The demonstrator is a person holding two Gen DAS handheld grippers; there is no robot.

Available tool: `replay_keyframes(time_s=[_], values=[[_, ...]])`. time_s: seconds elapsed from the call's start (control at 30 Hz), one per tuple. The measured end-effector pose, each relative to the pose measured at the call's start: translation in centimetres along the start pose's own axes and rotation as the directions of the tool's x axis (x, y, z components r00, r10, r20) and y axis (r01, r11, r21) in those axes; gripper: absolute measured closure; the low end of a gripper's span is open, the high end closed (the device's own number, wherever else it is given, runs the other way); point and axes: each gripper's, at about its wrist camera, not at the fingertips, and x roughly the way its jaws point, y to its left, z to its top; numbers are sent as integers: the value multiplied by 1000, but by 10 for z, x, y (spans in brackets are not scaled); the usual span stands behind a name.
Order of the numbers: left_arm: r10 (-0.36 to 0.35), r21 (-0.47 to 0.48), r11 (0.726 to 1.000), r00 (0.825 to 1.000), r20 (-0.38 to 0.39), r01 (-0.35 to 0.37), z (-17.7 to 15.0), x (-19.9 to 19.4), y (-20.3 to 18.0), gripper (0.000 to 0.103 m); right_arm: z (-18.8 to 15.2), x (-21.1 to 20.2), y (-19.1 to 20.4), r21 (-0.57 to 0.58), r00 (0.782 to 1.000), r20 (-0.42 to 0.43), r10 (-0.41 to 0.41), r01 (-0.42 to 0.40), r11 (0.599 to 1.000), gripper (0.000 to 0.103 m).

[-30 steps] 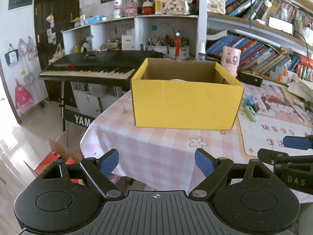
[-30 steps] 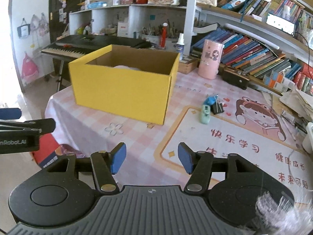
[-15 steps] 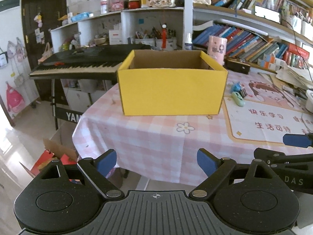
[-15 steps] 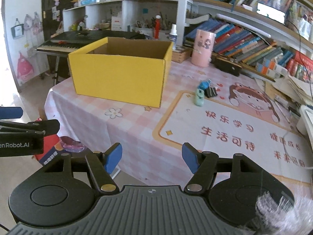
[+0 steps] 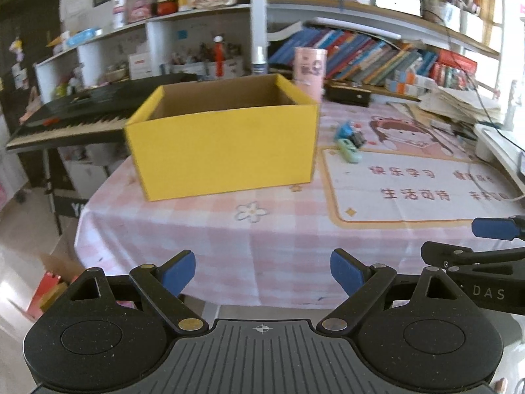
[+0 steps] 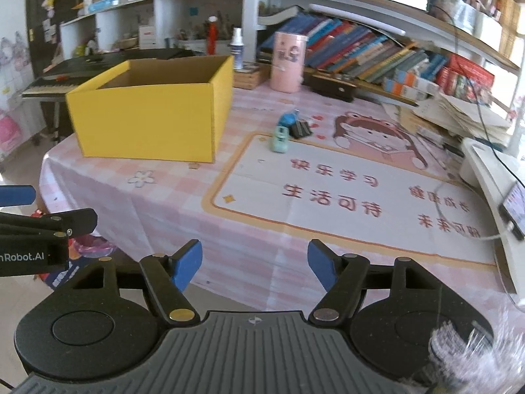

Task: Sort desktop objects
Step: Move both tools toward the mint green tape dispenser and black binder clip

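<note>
Both grippers, left (image 5: 262, 271) and right (image 6: 254, 261), gape empty; the right's jaws have just been widening. I'm approaching: the small desk items (image 6: 288, 129) lie at one o'clock, right of the yellow box (image 6: 147, 121). Next, reach forward and straddle one.

On the table (image 6: 183, 216), small items (image 6: 288, 131) lie right of the box (image 6: 147, 121), seemingly apart.

yellow box (image 5: 223, 151) is looking like matt cardboard, sitting on a soft checked tablecloth (image 5: 197, 229) next to a smooth printed mat (image 6: 344, 197).
</note>
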Motion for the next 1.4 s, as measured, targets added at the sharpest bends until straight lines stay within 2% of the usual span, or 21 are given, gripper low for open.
replay_keyframes(time_s=[0.27, 0.67, 1.4], values=[[-41, 49, 998, 999, 5, 40, 9, 9, -19, 11, -1, 3, -21, 50, 999, -4, -44, 44, 998, 32], [-79, 68, 995, 997, 14, 78, 31, 31, -49, 11, 16, 17, -54, 53, 998, -2, -66, 66, 996, 30], [-75, 46, 996, 997, -16, 75, 67, 88, -110, 11, 52, 68, -129, 30, 999, -25, -39, 40, 999, 28]])
